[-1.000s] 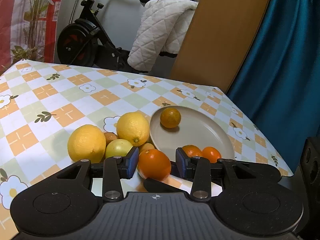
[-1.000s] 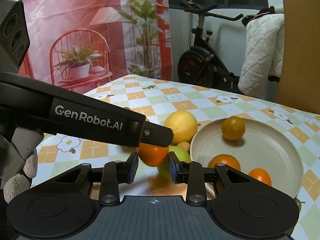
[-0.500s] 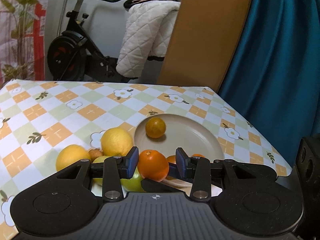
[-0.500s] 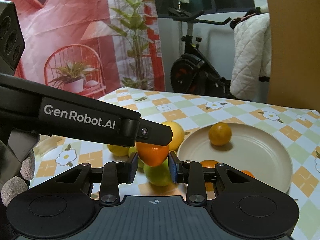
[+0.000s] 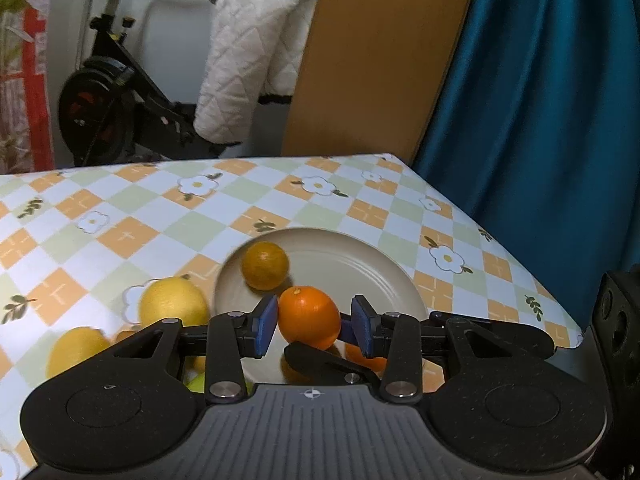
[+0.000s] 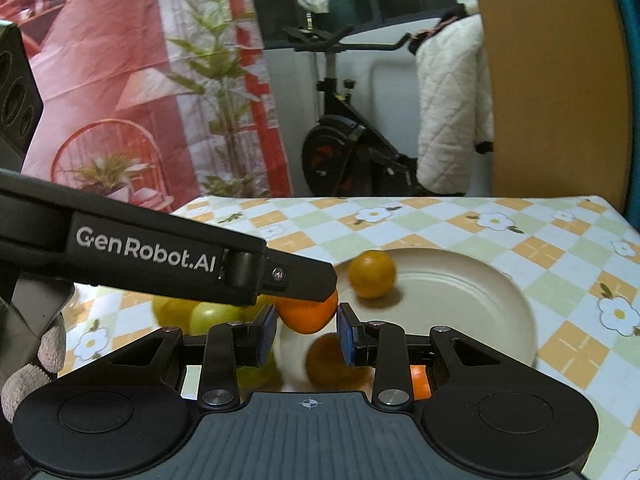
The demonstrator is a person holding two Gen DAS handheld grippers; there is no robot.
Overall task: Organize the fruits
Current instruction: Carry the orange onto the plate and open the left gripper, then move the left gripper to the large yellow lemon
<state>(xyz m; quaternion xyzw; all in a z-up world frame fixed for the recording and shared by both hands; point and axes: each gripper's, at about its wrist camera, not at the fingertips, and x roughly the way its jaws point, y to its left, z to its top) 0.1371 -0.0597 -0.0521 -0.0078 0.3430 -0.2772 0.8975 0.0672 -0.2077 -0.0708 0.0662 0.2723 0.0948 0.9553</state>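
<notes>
1. Orange [image 5: 309, 318] is the fruit in hand. It hangs just above the near edge of the plate [image 5: 360, 268], at the lower centre of the left wrist view.
2. Left gripper [image 5: 314, 327] has its blue pads either side of the orange and looks clamped on it.
3. Right gripper [image 6: 306, 330] has its jaws nearly together. In its own view the orange shows in the gap, under the left gripper's finger. I cannot tell whether its pads press on the fruit.
4. Done so far, by my reckoning: a darker small orange [image 5: 265, 265] sits on the far left part of the plate. At least one more orange fruit [image 6: 420, 384] shows low on the plate, half hidden behind the right gripper.
5. Left to do: set this orange down on the plate.
6. Also left: two lemons [image 5: 173, 305] and a green fruit [image 6: 214, 316] lie on the checked cloth [image 5: 120, 208], left of the plate. Whether they belong on the plate too, the task does not say.
7. Writing: "GenRobot.AI" [image 6: 146, 248] in white on the left gripper's arm, middle left of the right wrist view.
8. No sticker or label can be read on the fruit or the plate.
</notes>
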